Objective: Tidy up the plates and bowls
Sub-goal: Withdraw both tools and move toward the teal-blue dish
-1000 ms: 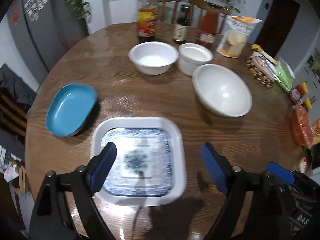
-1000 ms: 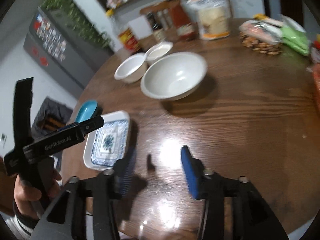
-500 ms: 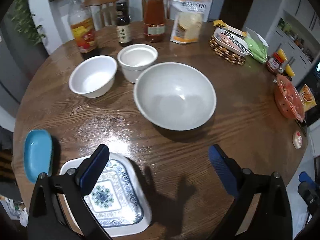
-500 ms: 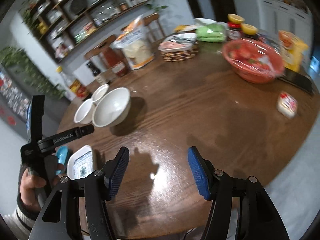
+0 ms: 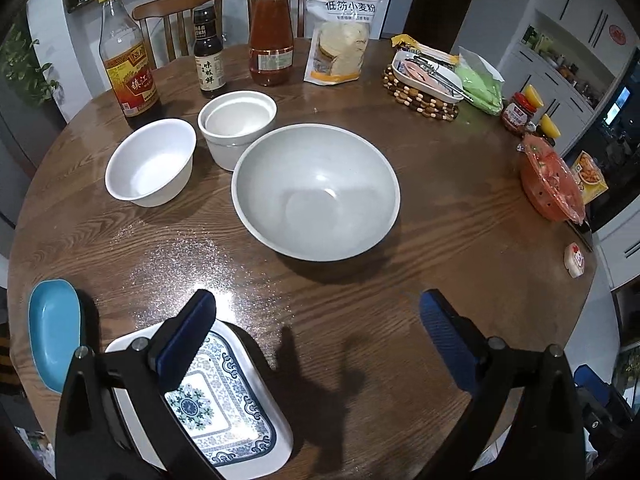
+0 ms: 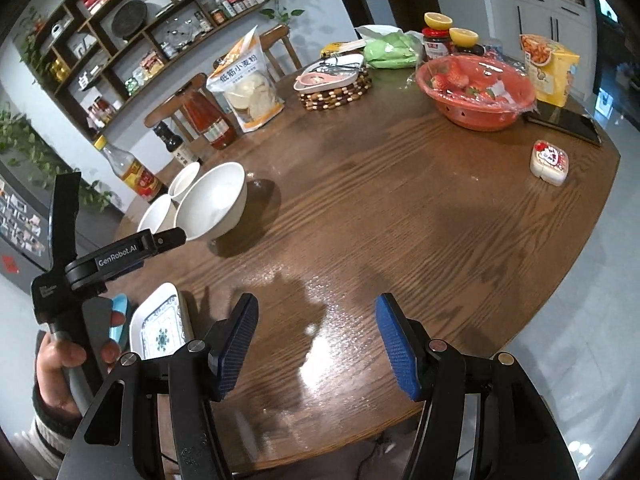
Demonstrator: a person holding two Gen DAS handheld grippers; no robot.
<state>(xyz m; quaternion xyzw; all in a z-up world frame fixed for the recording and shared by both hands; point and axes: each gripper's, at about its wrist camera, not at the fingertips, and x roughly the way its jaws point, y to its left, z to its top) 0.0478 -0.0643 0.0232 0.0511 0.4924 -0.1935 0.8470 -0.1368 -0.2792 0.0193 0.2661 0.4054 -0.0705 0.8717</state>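
Nearest, left hand-held gripper [image 5: 316,328] spread wide over glossy, grained round wooden tabletop [image 5: 460,208], nothing between blue ribbed pads; right hand-held gripper [image 6: 316,344] partly open, likewise empty, above bare wood by the near edge. Under the left pad, a square white plate [image 5: 224,404] with blue floral pattern and rounded corners. Left of that plate, at the tabletop's rim, a smooth blue oblong dish [image 5: 52,332]. Beyond the plate, across open wood, a large round grey-white bowl [image 5: 316,192]. Left of that bowl, a smaller white bowl [image 5: 150,162]; behind, touching its rim, a straight-walled white ramekin [image 5: 236,120]. Farther back, glass bottles [image 5: 128,56] along the edge.
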